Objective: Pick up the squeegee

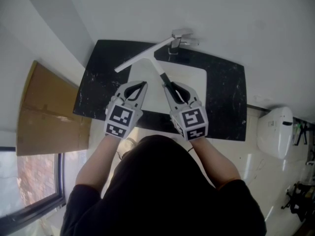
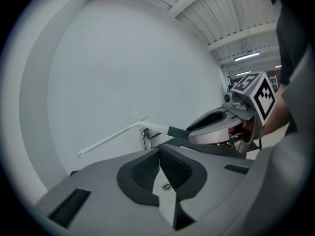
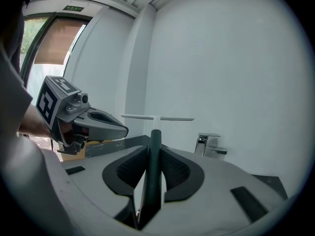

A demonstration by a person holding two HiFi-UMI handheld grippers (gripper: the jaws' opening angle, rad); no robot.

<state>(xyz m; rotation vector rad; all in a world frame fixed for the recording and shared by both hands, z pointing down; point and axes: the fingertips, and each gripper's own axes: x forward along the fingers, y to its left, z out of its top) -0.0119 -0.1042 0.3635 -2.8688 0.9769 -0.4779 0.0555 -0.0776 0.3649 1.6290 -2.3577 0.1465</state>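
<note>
The squeegee [image 1: 142,57] has a long white blade and a white neck that runs into a dark handle. It hangs in the air over the white sink [image 1: 194,80]. My right gripper [image 1: 168,85] is shut on the dark handle [image 3: 155,156], with the blade [image 3: 157,117] crosswise ahead of the jaws. My left gripper [image 1: 142,85] hovers just left of it, shut, with its pads touching and nothing between them [image 2: 159,152]. In the left gripper view the squeegee [image 2: 113,137] sticks out leftward from the right gripper [image 2: 221,124].
A chrome faucet [image 1: 178,39] stands behind the sink on the black marble counter [image 1: 226,97], close under the blade's far end. A white wall rises right behind. A brown board [image 1: 44,107] leans at the left, and a white toilet [image 1: 275,132] sits at the right.
</note>
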